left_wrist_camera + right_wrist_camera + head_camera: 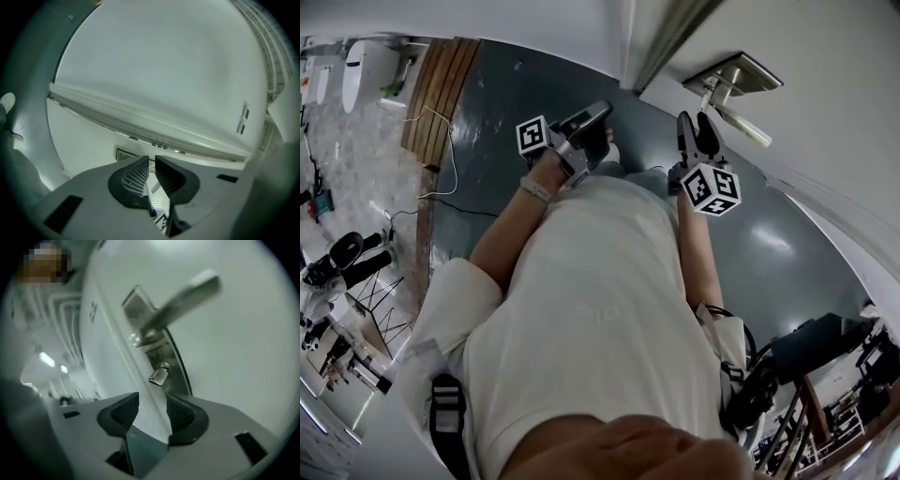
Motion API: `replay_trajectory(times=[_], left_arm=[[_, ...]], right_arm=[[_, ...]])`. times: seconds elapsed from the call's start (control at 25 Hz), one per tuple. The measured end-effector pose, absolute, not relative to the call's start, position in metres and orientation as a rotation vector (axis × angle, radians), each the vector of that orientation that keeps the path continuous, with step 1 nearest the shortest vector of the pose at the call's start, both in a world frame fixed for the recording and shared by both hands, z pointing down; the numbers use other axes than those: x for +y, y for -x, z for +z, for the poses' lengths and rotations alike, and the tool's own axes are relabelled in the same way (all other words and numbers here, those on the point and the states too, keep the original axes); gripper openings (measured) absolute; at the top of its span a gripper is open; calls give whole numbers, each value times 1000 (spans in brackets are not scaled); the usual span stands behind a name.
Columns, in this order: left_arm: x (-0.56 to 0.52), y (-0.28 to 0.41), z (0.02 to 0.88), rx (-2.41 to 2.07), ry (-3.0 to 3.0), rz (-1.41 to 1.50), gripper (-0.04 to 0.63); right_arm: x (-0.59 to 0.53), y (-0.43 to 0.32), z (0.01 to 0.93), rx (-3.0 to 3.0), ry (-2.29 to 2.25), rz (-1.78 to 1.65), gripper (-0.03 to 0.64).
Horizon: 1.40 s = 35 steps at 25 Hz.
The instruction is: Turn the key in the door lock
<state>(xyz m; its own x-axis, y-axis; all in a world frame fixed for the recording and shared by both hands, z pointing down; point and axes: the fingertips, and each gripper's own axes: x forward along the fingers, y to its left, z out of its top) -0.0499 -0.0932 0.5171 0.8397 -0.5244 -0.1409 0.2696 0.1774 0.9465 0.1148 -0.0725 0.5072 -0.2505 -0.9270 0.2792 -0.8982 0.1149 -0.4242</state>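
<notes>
In the right gripper view a small silver key (159,374) sticks out of the lock on the metal plate (164,352) of the white door (234,371), below the lever handle (180,303). My right gripper (153,401) is open just short of the key, with nothing between its pads. The head view shows that right gripper (694,124) pointing at the door under the handle (739,120). My left gripper (592,117) hangs further left, away from the lock. Seen in its own view, the left gripper (151,169) has only a narrow slit between the pads and holds nothing.
The door edge and frame (661,52) run up the middle of the head view. Grey floor (487,169) lies below, with a wooden strip (441,94), a cable (441,192) and tripods and gear (347,281) at left. More equipment (825,366) stands at lower right.
</notes>
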Motion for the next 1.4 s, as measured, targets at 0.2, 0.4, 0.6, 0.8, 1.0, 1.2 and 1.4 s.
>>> replay_trajectory(times=[0.2, 0.4, 0.6, 0.8, 1.0, 1.2, 1.4], left_arm=[[-92, 49, 518, -232, -1272, -565, 46], [-94, 51, 519, -236, -1264, -577, 46], [-95, 55, 517, -247, -1250, -596, 46], [-89, 60, 524, -254, -1245, -597, 46], [-90, 60, 525, -257, -1239, -599, 46], [-91, 61, 525, -258, -1232, -606, 46], [-89, 64, 528, -270, -1220, -613, 46]], right_arm=[[-69, -111, 497, 2767, 2570, 334, 169], [-89, -124, 497, 2709, 2820, 638, 167], [-97, -129, 488, 2633, 2895, 730, 71], [-95, -130, 492, 2554, 2890, 582, 71], [-97, -134, 492, 2413, 2681, 27, 71], [-97, -142, 495, 2086, 2208, -628, 58], [-94, -145, 496, 1592, 1604, -1062, 44]])
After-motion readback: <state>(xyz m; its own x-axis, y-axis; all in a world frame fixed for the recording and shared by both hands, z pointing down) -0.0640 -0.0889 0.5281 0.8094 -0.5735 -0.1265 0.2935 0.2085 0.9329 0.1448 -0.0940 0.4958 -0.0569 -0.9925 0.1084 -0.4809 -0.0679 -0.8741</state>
